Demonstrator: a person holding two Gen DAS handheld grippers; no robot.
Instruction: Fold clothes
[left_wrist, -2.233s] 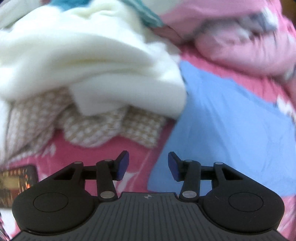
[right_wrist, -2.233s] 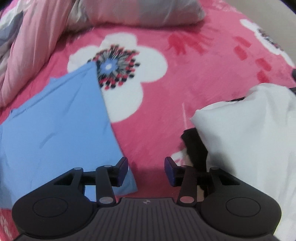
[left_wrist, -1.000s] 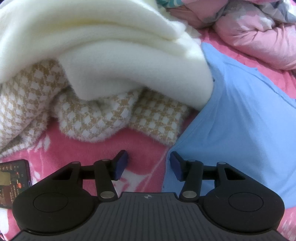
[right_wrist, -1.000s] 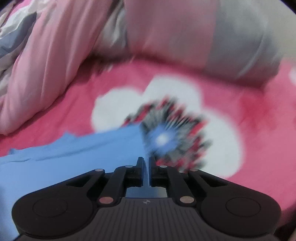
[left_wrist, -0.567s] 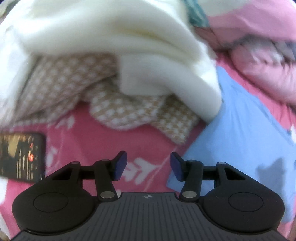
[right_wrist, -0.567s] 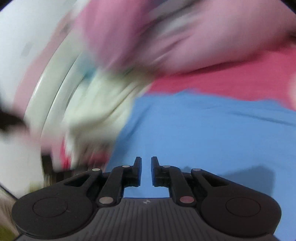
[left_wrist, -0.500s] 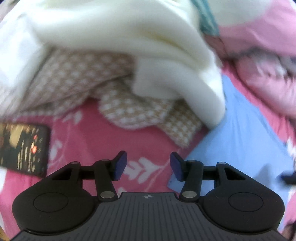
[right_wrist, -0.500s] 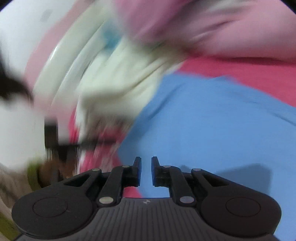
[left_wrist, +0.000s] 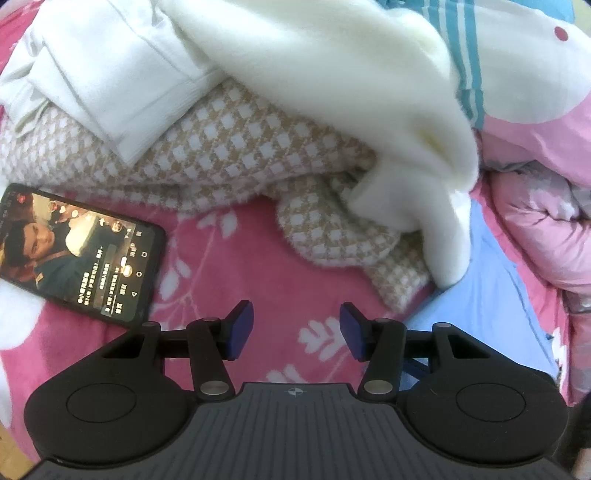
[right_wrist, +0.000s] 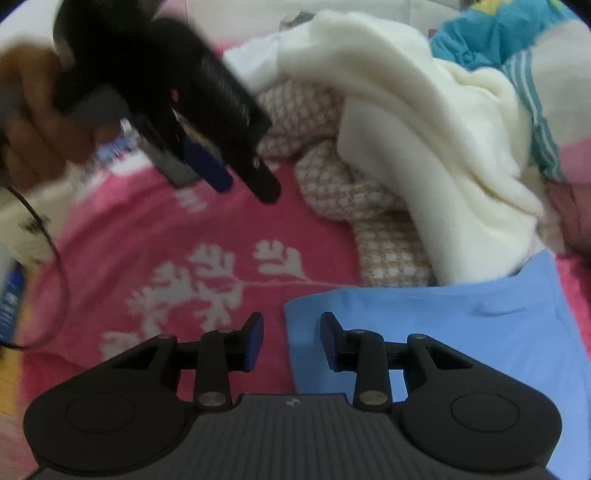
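Lit phone (left_wrist: 75, 254) on pink blanket (left_wrist: 207, 266)

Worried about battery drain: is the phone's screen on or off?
On: the phone, face up on the pink blanket, shows a lit video image.

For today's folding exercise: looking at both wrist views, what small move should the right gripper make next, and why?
Probably ease the right gripper down over the near corner of the blue garment before closing. Its jaws are opening, nothing is pinched yet, and that corner's edge lies flat on the pink blanket just between them.
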